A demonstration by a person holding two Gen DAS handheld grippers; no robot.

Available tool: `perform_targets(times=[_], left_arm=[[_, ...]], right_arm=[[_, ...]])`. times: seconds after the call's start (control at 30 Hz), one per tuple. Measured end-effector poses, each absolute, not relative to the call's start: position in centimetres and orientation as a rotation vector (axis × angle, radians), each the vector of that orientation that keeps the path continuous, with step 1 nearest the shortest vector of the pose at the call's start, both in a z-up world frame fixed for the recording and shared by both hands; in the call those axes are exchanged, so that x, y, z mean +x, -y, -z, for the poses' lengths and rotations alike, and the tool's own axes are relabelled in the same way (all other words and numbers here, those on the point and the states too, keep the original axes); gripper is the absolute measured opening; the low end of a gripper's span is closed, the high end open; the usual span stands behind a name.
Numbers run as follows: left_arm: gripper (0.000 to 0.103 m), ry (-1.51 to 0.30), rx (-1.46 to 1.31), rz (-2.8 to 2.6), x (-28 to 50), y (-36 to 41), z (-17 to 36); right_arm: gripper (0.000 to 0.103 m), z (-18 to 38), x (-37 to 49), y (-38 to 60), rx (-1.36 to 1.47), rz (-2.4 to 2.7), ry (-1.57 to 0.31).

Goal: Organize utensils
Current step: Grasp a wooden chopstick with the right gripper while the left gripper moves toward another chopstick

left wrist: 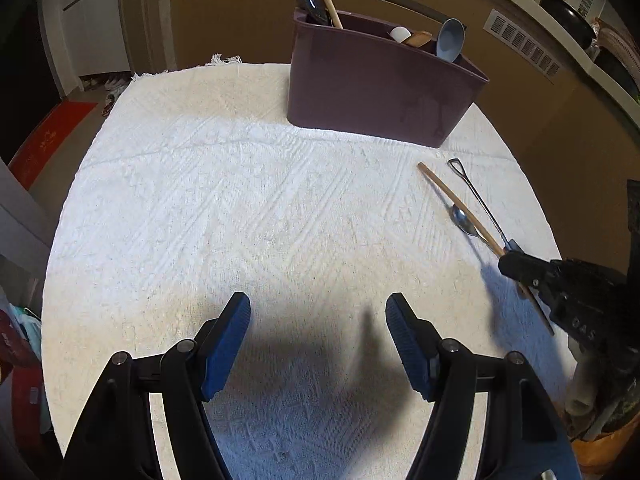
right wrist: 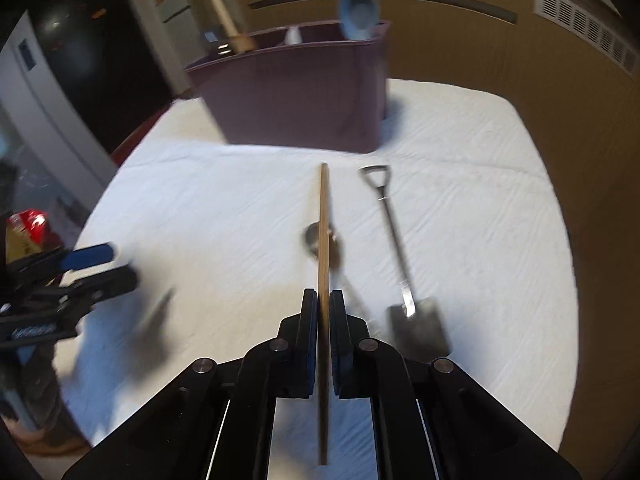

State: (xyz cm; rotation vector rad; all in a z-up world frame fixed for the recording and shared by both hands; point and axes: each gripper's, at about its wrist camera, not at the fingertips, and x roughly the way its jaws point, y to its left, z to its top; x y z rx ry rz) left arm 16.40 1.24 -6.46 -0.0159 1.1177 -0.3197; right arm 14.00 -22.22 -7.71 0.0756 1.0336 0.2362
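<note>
A thin wooden stick (right wrist: 323, 216) runs straight ahead between the pads of my right gripper (right wrist: 324, 300), which is shut on it near its middle. Under the stick lies a small metal spoon (right wrist: 313, 240). To its right a shovel-shaped metal spoon (right wrist: 394, 232) lies on the cloth. A purple utensil bin (left wrist: 380, 88) stands at the far side and holds a blue spoon (left wrist: 450, 40), a dark ladle (left wrist: 310, 0) and a wooden handle. My left gripper (left wrist: 318, 308) hangs open over bare cloth, nothing between its blue pads, left of the right gripper (left wrist: 506, 264).
A white textured cloth (left wrist: 240, 200) covers the round table, whose edge curves close on the left and right. Brown cabinets with vents stand behind the bin. A red package (right wrist: 28, 220) sits off the table's left side.
</note>
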Motion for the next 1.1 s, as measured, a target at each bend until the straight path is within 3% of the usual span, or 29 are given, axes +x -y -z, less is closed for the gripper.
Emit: perform_targets(times=[0.3, 0.37, 0.67, 0.97, 1.1], left_arm=[[0.067, -1.146, -0.029, 0.377, 15.9, -0.5, 6.3], [0.067, -1.164, -0.038, 0.407, 16.1, 0.0, 6.4], [0.053, -1.237, 0.019, 0.455, 17.5, 4.8, 7.7], [0.052, -1.217, 0.184, 0.548, 16.8, 11.4, 8.4], [0.036, -1.186, 0.251, 0.523, 16.1, 11.4, 8.4]], right_arm=[[0.011, 7.7, 11.0, 16.6, 0.087, -0.488, -1.088], [0.023, 7.3, 10.6, 17.0, 0.070, -0.485, -1.061], [0.045, 5.6, 10.0, 25.5, 0.093, -0.233, -0.934], [0.045, 7.2, 9.0, 29.2, 0.122, -0.147, -0.949], [0.045, 7.1, 9.6, 28.5, 0.075, -0.181, -0.941]])
